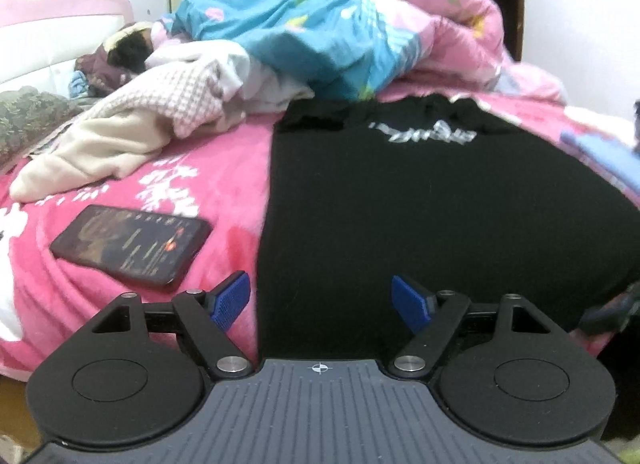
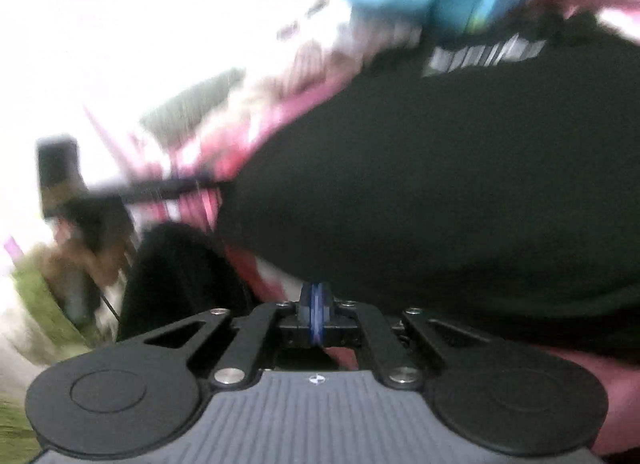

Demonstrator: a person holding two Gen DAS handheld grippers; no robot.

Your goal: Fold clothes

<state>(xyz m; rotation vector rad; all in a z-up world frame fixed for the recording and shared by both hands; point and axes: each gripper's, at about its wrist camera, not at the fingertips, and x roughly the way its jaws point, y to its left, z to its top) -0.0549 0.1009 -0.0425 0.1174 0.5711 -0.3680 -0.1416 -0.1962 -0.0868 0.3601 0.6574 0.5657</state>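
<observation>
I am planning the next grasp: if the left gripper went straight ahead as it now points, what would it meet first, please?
Most likely the black shirt spread on the bed: the open left gripper points over its near hem, though depth is unclear.

My two grippers, level and forward.
My left gripper (image 1: 320, 300) holds its blue pads spread wide; my right gripper (image 2: 316, 304) has its pads pressed together.

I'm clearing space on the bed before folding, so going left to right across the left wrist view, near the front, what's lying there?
Phone → bare pink blanket → black T-shirt, spread flat, with the open left gripper poised over its near left edge → blue folded cloth at the far right.
</observation>
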